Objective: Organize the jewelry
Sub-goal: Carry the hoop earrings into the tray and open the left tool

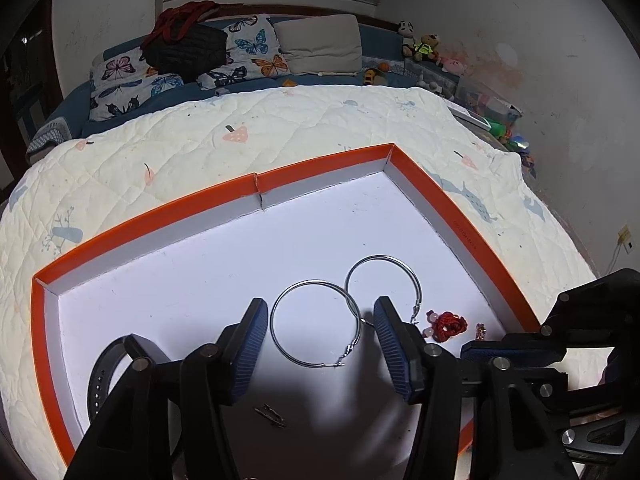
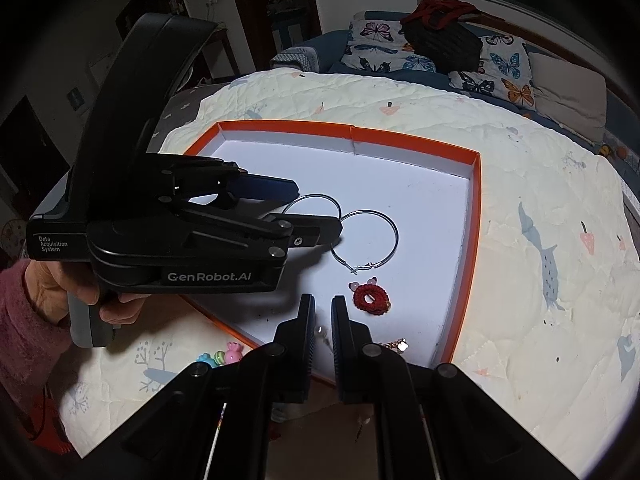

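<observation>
An orange-rimmed white tray [image 1: 320, 168] [image 2: 476, 216] lies on the bed. In it are two silver hoop earrings, one [image 1: 276, 328] between my left gripper's open fingers, the other [image 1: 382, 258] [image 2: 394, 240] just beyond. My left gripper [image 1: 318, 316] [image 2: 316, 212] is open and empty, low over the near hoop. A red knotted charm [image 1: 450, 324] [image 2: 372, 298], a small gold piece [image 1: 480, 330] [image 2: 398, 346], a black watch strap [image 1: 102, 372] and a small clip [image 1: 272, 416] also lie in the tray. My right gripper [image 2: 323, 312] is nearly shut; a small pale bead [image 2: 319, 330] shows in the gap.
The tray rests on a cream quilt [image 1: 240, 128] covering the bed. Pillows and a dark bag [image 1: 188, 48] are at the head. Colourful beads [image 2: 224, 356] lie on the quilt outside the tray's near edge. Toys [image 1: 428, 46] line the wall.
</observation>
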